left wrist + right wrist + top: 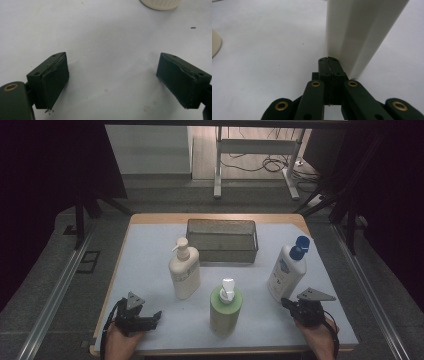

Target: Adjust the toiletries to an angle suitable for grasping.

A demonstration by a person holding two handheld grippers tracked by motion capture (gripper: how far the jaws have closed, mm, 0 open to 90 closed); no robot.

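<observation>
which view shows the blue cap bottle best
The high view: the blue-capped bottle stands whole, cap to base, just ahead of the shut right gripper. The right gripper view catches a close stretch of its white wall. In the left gripper view I can't make it out.

Upright white bottle (286, 272), blue-capped
</observation>
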